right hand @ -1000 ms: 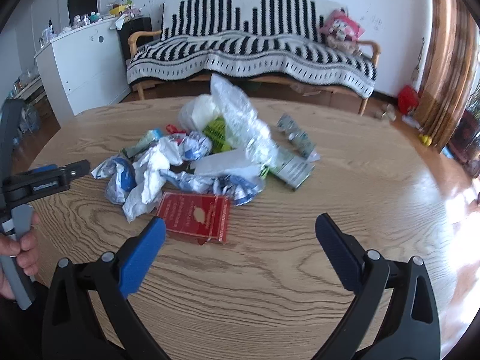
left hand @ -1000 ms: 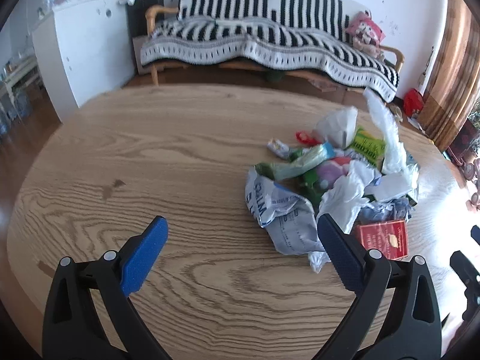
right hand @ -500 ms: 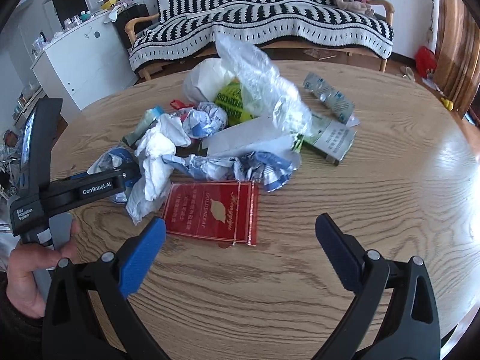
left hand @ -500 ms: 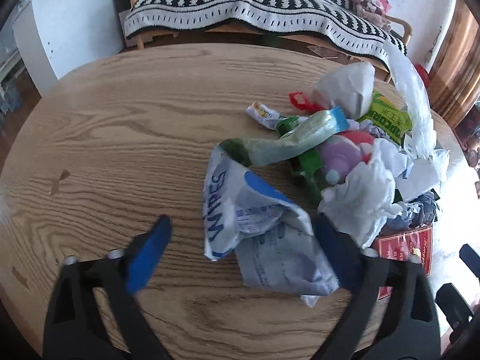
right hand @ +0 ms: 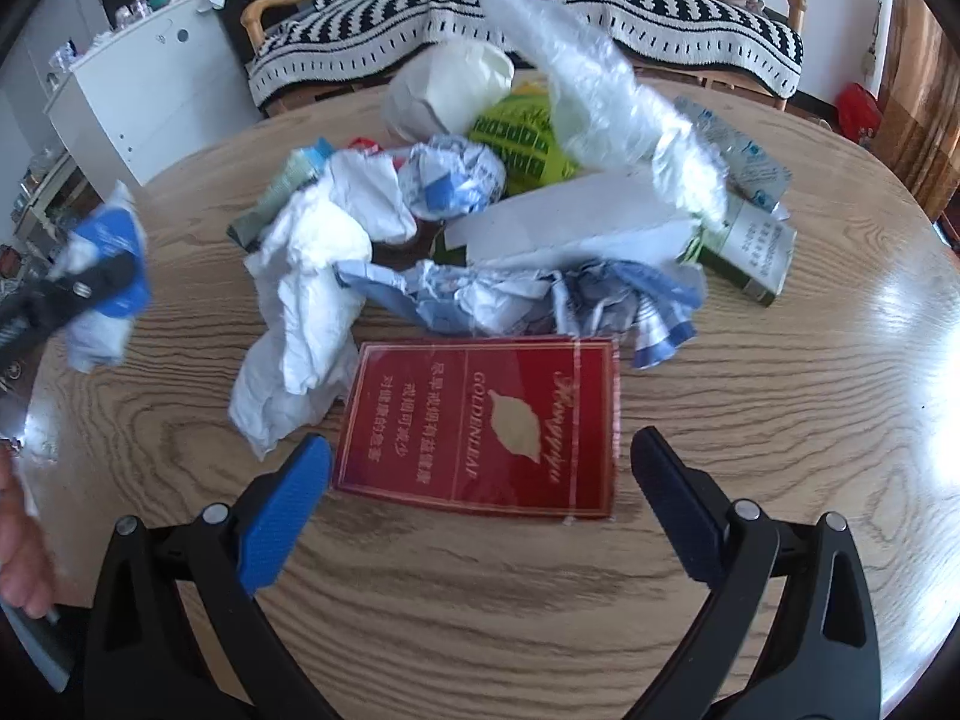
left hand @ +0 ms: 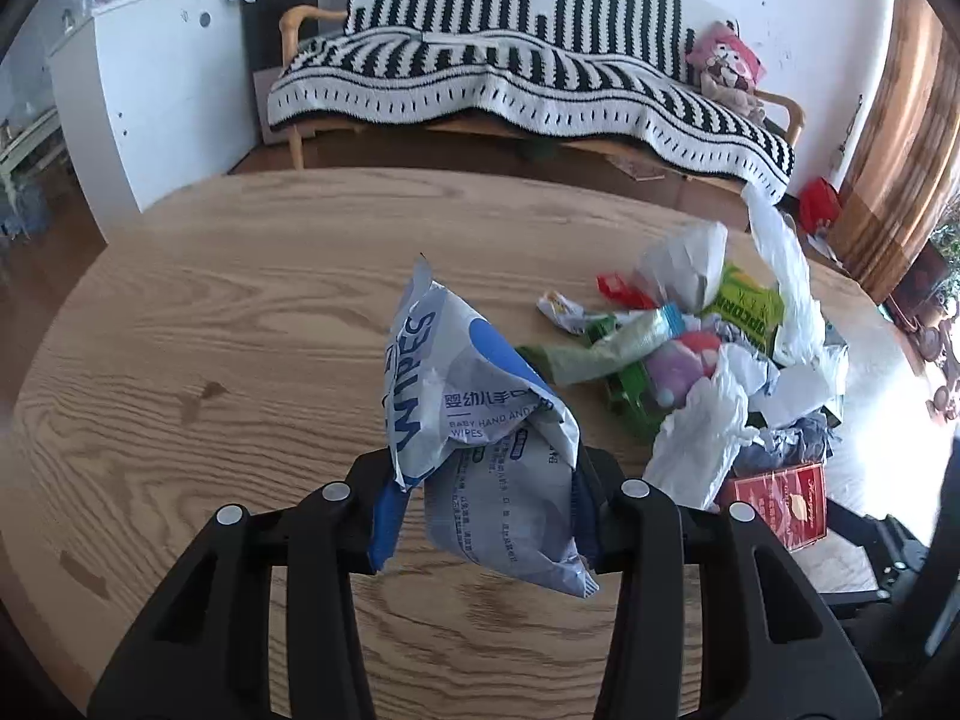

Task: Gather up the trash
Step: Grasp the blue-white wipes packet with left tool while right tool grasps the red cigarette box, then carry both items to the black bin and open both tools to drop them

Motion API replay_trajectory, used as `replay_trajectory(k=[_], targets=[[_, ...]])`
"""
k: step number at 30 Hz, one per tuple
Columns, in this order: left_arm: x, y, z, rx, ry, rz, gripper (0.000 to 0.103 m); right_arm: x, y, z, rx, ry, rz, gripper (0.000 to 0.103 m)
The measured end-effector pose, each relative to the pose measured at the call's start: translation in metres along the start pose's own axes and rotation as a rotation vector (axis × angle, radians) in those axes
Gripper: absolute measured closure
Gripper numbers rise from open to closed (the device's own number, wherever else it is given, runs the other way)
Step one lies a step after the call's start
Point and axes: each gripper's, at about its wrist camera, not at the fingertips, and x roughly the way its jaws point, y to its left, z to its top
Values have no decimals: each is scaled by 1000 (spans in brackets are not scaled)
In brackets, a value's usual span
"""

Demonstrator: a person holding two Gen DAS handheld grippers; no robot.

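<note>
Wipes pack (left hand: 480, 432): crumpled blue-and-white wrapper, centre of the left wrist view, raised off the table (left hand: 240, 312), between the fingers.
Left gripper (left hand: 483, 504): fingers closing on the wipes pack, both pads against its sides.
Trash pile (right hand: 480, 192): upper centre of the right wrist view; tissue, plastic bags, green popcorn bag, blue-and-white wrappers, all touching or overlapping.
Red pack (right hand: 480, 426): flat on the table at the pile's near edge, lower centre of the right wrist view.
Right gripper (right hand: 480, 492): fingers wide, nothing held, one on each side of the red pack's near edge.
Sofa (left hand: 528, 84): striped cover, top of frame.
</note>
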Motion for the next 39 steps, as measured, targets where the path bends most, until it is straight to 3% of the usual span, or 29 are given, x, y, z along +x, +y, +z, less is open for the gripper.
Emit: replay_trajectory(k=[5, 7, 15, 22, 27, 34, 39], targets=[[-5, -4, -3, 15, 2, -21, 59, 13, 6, 1, -47, -11, -54, 7], [-7, -5, -6, 28, 0, -28, 59, 9, 6, 1, -53, -24, -56, 16], [-25, -43, -8, 89, -36, -76, 59, -69, -22, -12, -74, -156, -16, 18], [-45, -130, -23, 202, -50, -197, 59, -151, -153, -45, 132, -264, -145, 17], [-63, -233, -56, 347, -39, -356, 59, -208, -274, -98, 321, -305, -308, 17], [-90, -390, -137, 564, 18, -615, 59, -253, -422, -207, 601, -267, -464, 17], [-95, -485, -216, 708, 95, -767, 59, -252, -497, -279, 776, -172, -464, 17]])
